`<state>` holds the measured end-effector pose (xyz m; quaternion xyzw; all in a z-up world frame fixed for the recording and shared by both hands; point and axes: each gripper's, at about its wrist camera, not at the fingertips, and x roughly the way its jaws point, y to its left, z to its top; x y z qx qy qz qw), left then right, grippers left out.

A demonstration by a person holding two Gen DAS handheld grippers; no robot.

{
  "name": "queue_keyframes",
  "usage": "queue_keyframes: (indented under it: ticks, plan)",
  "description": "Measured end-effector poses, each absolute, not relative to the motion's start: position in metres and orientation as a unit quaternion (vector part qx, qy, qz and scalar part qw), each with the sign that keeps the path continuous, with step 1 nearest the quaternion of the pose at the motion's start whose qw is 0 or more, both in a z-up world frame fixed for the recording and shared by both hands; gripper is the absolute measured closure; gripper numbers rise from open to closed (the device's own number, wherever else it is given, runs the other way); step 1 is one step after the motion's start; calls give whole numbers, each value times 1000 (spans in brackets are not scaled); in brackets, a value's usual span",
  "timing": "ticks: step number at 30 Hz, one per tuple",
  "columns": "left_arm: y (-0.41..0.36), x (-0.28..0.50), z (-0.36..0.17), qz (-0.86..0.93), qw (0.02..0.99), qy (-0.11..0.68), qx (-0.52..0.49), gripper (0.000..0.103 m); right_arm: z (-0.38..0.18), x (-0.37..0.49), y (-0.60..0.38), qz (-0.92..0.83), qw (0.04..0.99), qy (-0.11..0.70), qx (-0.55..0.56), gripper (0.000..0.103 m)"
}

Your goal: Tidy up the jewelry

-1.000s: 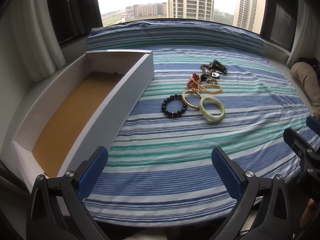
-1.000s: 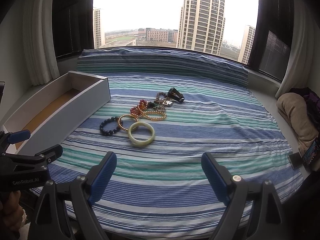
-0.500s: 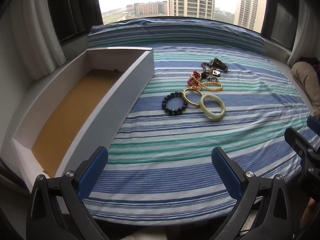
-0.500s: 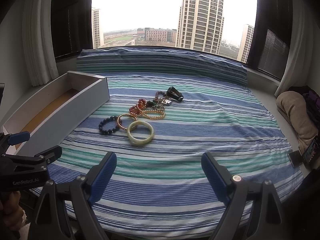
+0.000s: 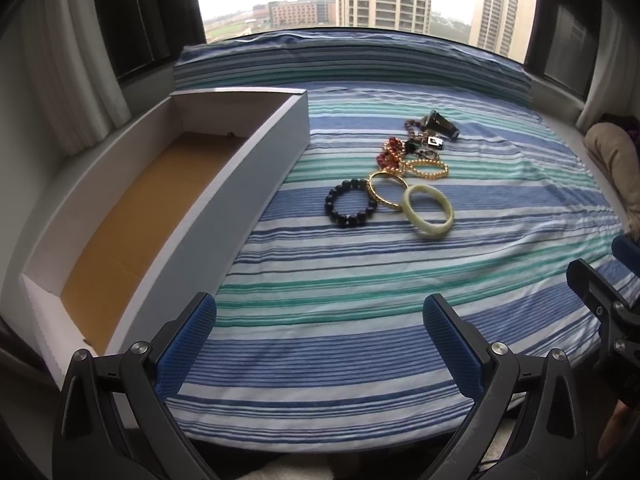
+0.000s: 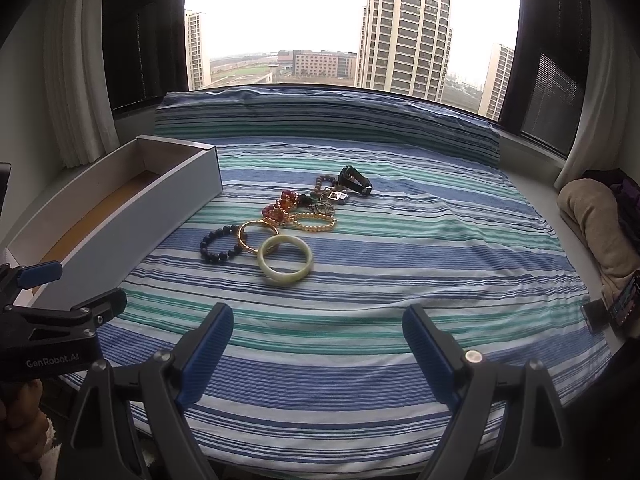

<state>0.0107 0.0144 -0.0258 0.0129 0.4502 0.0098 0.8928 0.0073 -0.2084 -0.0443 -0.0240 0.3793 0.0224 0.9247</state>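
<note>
A cluster of jewelry lies mid-bed on the striped sheet: a pale green jade bangle (image 5: 428,216) (image 6: 285,261), a gold bangle (image 5: 386,191) (image 6: 256,236), a dark bead bracelet (image 5: 351,208) (image 6: 219,245), a gold bead bracelet (image 5: 425,169), red beads (image 5: 390,152) and a black band (image 5: 442,124) (image 6: 355,180). A long white box (image 5: 256,168) (image 6: 132,220) with a brown floor stands empty at the left. My left gripper (image 5: 320,340) and right gripper (image 6: 318,340) are open and empty, both short of the jewelry near the bed's front edge.
The striped sheet (image 5: 360,300) covers the surface, with a striped bolster (image 6: 320,116) along the window. Curtains hang at both sides. A beige cushion (image 6: 592,216) and a phone (image 6: 624,300) lie at the right edge.
Both grippers have moved a little forward toward the jewelry. Both stay open and empty. Nothing on the bed has moved.
</note>
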Motion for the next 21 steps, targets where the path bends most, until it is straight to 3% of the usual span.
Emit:
queue_keyframes:
  ticks: [21]
  plan:
    - [15, 24, -35, 11, 885, 465, 11, 0, -57, 23, -208, 49, 914, 403, -14, 14]
